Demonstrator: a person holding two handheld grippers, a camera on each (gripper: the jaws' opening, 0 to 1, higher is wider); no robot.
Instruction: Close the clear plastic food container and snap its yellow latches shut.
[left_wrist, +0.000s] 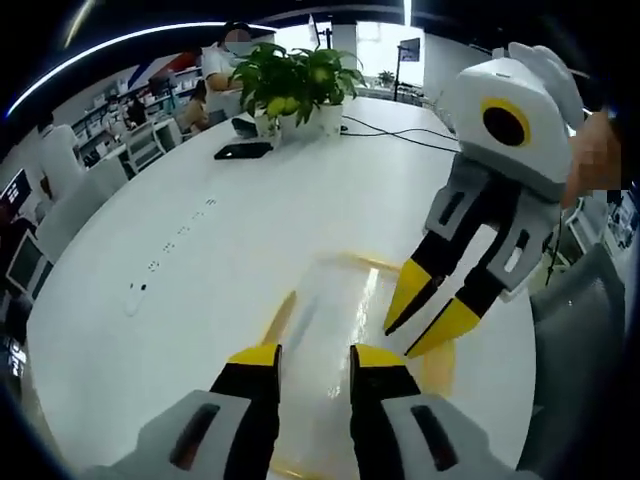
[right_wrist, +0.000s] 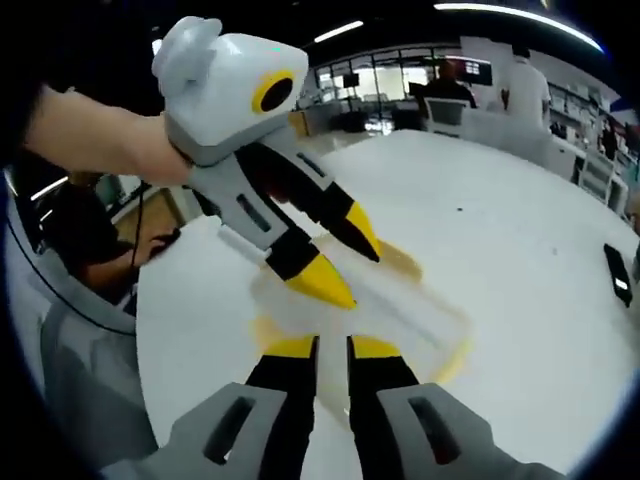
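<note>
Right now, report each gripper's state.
Left gripper: open, holding nothing, above the container.
Right gripper: open, holding nothing.

left gripper view: close above container (left_wrist: 350, 330) | right gripper view: opposite side, close | shared: container, white table (left_wrist: 200, 240)

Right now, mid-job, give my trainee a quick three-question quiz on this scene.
1. True or false: the left gripper has its jaws apart above the clear container.
2. What stands at the table's far end? A) potted plant B) kettle C) laptop stack
3. What colour is the container's trim?

Key: 1 true; 2 A, the potted plant; 3 yellow. The right gripper hovers over the container too.
</note>
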